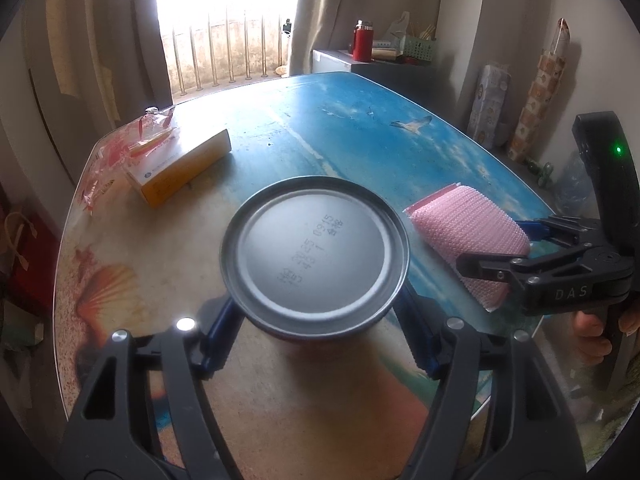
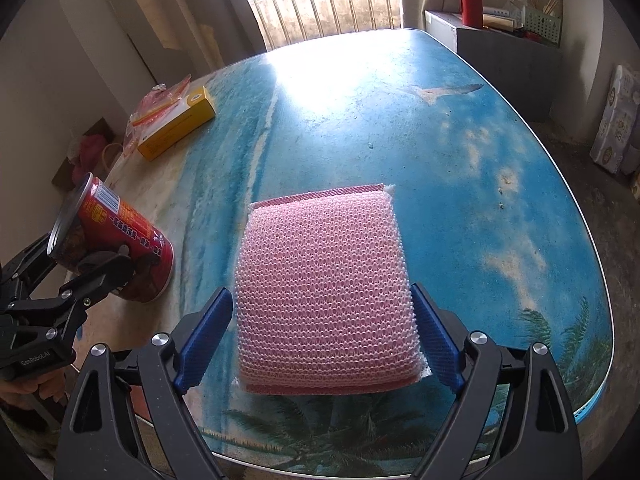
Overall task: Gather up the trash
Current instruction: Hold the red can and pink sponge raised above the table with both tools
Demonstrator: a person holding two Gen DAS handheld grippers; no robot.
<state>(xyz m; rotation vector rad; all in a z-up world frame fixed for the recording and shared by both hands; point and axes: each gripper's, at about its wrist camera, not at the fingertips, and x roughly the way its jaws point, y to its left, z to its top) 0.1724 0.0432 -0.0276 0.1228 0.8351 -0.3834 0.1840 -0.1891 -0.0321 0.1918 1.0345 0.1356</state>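
My left gripper [image 1: 316, 336] is shut on a red can [image 1: 315, 254]; its silver end faces the camera. In the right wrist view the can [image 2: 120, 240] is tilted, its lower rim near the table, with the left gripper [image 2: 86, 270] around it. My right gripper [image 2: 324, 330] is shut on a pink mesh sponge [image 2: 322, 300], held above the table. The sponge [image 1: 468, 236] and right gripper [image 1: 496, 248] also show in the left wrist view. A yellow box [image 1: 182, 170] and a crumpled clear red-printed wrapper [image 1: 154, 130] lie at the table's far left.
The table [image 2: 400, 140] has a glossy beach-print top with rounded edges. Beyond it are a barred window, curtains, and a grey cabinet [image 2: 512, 52] with a red flask [image 2: 472, 2]. Packs of tissue rolls [image 2: 616, 120] stand on the floor at right.
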